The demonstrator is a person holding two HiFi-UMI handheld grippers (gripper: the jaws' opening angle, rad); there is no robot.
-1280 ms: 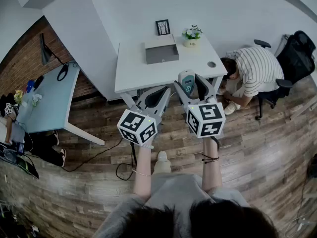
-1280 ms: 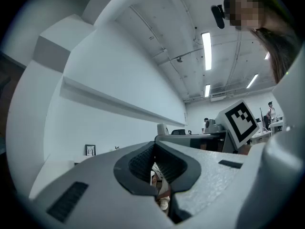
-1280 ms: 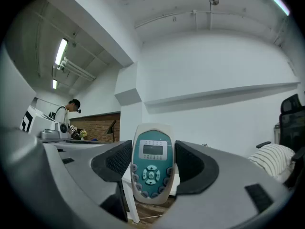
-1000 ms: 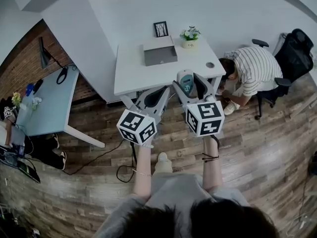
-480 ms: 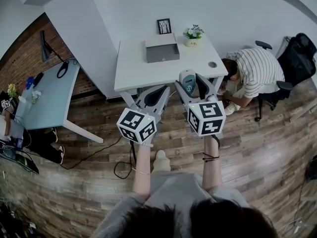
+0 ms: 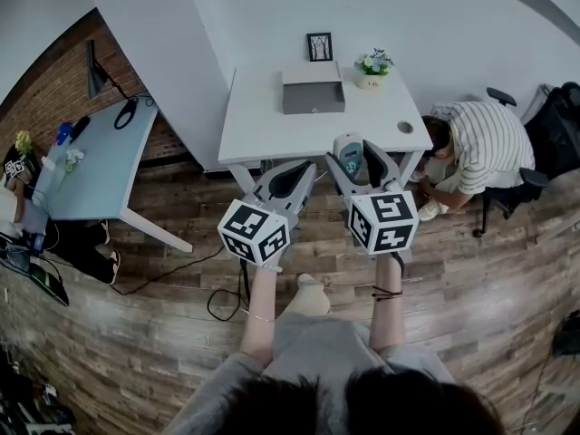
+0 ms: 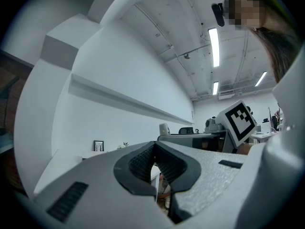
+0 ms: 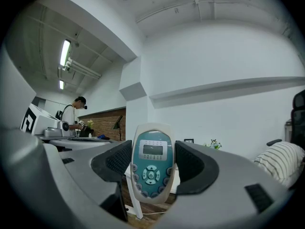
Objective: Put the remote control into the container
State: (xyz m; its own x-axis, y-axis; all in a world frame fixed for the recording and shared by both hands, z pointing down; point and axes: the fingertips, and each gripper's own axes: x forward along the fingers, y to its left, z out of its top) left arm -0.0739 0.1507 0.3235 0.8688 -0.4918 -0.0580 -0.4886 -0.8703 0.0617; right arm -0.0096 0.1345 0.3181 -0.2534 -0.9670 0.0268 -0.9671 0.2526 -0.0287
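A white and teal remote control (image 6: 348,156) (image 8: 151,163) stands upright between the jaws of my right gripper (image 6: 355,161) (image 8: 151,168), which is shut on it, just short of the white table's (image 6: 254,120) front edge. A grey open container (image 6: 314,91) sits at the back of that table, well beyond both grippers. My left gripper (image 6: 292,176) (image 7: 153,170) is held beside the right one, over the wooden floor, its jaws pressed together with nothing between them.
A small picture frame (image 6: 319,46) and a potted plant (image 6: 372,65) stand behind the container, and a round cable hole (image 6: 404,127) sits at the table's right. A person in a striped shirt (image 6: 480,148) crouches right of the table. A pale blue desk (image 6: 91,166) is at left.
The table and container have shifted slightly right and down in the head view. Both grippers keep their hold and stay side by side.
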